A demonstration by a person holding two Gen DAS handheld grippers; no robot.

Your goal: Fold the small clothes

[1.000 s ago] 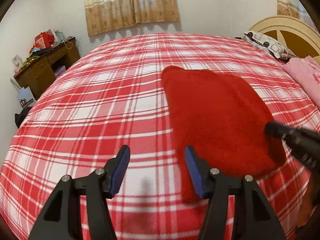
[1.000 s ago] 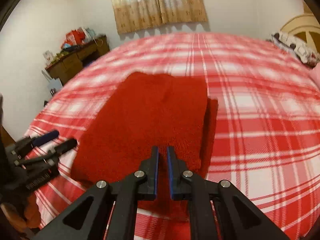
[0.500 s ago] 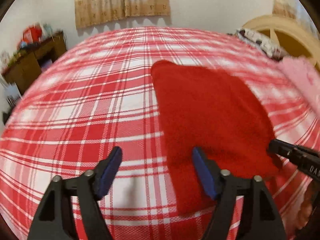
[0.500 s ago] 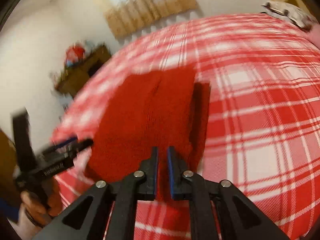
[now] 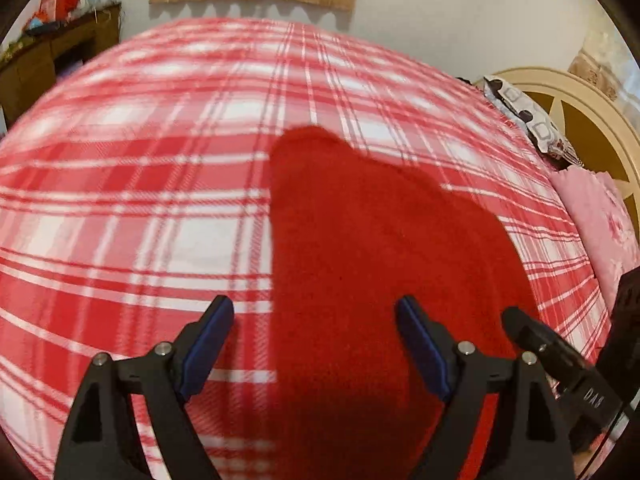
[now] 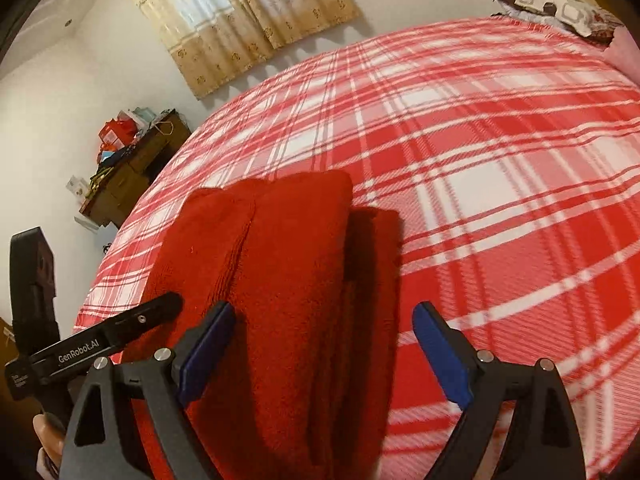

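Observation:
A red knit garment (image 5: 376,240) lies folded on the red and white plaid bed. In the right wrist view the garment (image 6: 280,280) shows a folded top layer and a narrower strip along its right side. My left gripper (image 5: 316,344) is open, its jaws wide apart over the garment's near left edge. My right gripper (image 6: 324,348) is open over the garment's near end, holding nothing. The left gripper also shows in the right wrist view (image 6: 120,332) at the garment's left side, and the right gripper shows in the left wrist view (image 5: 552,352).
The plaid bedspread (image 6: 500,160) covers the whole bed. A pink pillow (image 5: 600,220) and a patterned pillow (image 5: 528,120) lie by the cream headboard (image 5: 580,120). A cluttered wooden desk (image 6: 128,168) stands by the wall under a curtained window (image 6: 240,20).
My right gripper was shut and has opened wide. My left gripper has moved right, over the garment's edge, and both views have come closer to the garment.

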